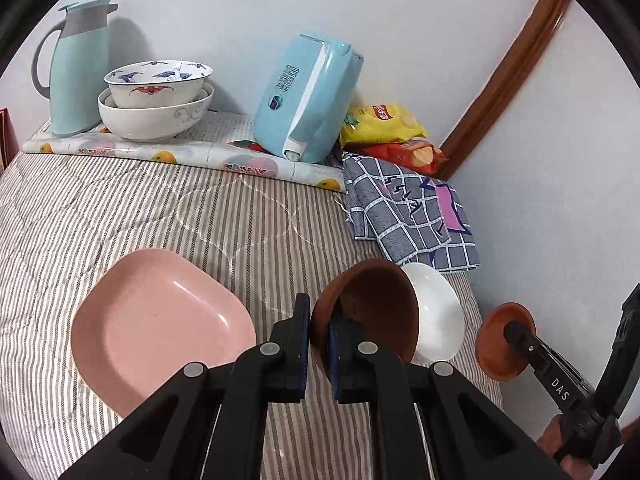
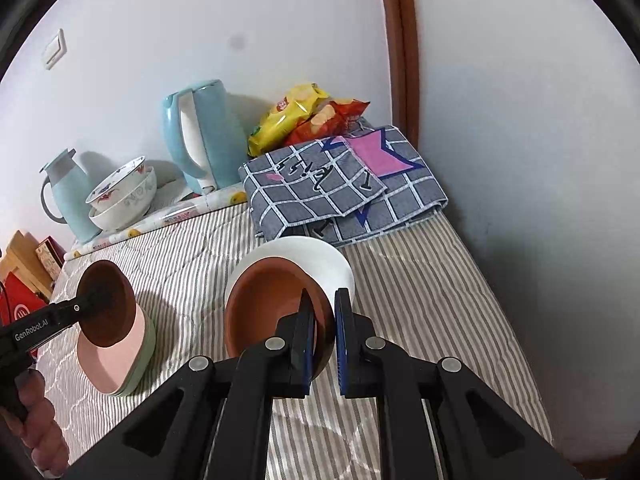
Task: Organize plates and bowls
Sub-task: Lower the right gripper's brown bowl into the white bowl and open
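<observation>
Both grippers are angling down over the striped bedspread (image 1: 120, 208). The left gripper (image 1: 319, 344) is clamping the rim of a dark brown bowl (image 1: 376, 304), lifted beside the pink plate (image 1: 160, 324). The right gripper (image 2: 323, 336) is clamping a terracotta bowl (image 2: 264, 300) in front of the white bowl (image 2: 320, 256). Only the right wrist view is showing a green plate (image 2: 146, 344) under the pink one.

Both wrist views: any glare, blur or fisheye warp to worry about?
Left wrist view: sharp; a small highlight streak on the pink plate; door frame bowed by the fisheye; black corners. Right wrist view: sharp too; soft shadows behind the kettle on the wall; striped cover lines curve toward the edges; no blown-out glare.
</observation>
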Demonstrator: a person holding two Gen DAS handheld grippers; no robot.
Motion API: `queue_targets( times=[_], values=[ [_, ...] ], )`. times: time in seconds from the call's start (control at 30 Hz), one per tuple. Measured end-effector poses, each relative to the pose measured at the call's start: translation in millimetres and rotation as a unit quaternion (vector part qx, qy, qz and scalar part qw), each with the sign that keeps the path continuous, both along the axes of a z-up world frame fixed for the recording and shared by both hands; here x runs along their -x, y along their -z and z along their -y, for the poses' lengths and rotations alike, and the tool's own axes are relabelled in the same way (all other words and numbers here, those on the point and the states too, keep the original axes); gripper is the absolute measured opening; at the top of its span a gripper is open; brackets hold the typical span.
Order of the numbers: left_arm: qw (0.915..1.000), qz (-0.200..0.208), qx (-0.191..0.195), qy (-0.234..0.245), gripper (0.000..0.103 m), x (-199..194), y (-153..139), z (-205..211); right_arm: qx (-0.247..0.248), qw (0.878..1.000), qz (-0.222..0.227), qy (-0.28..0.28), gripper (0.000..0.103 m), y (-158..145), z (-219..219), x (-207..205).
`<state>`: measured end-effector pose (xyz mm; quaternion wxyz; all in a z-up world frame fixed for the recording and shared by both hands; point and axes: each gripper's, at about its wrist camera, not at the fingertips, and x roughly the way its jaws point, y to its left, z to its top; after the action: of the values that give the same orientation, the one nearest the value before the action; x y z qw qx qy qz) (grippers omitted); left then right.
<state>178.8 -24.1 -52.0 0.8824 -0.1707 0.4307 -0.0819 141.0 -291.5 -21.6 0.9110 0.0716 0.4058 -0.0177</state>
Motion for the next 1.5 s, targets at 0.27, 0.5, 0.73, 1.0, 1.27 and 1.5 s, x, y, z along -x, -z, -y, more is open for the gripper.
queue_targets(
  times=[0.27,0.5,0.73,1.0,1.27,1.5],
  values=[
    [1.0,-0.008,-0.005,-0.003,0.008,-14.5,6.3,-2.7,-0.005,1.0,-0.015,-0.009,0.009,14.6,-3.9,-24.8],
    [0.9996,-0.02,-0.005,-0.02,0.008,-27.0,16.6,-13.0,-0.004,0.999,-0.048,-0.015,0.009,43.6,-6.7,-52.3],
    [0.9988,-0.034,-0.008,-0.034,0.008,-38.0,27.1,-21.9,-0.002,0.997,-0.069,-0.022,0.009,64.0,-11.0,-73.5],
    [0.9983,-0.044,-0.008,-0.038,0.008,-45.2,35.8,-25.8,0.004,0.996,-0.079,-0.032,0.009,74.1,-16.2,-85.6],
    [0.9982,-0.049,-0.004,-0.033,0.008,-49.8,39.7,-25.6,0.009,0.995,-0.09,-0.038,0.009,80.3,-18.7,-91.7],
    [0.9982,-0.05,-0.001,-0.032,0.008,-51.8,40.8,-25.0,0.0,0.994,-0.102,-0.042,0.01,87.1,-20.7,-95.9]
  ],
)
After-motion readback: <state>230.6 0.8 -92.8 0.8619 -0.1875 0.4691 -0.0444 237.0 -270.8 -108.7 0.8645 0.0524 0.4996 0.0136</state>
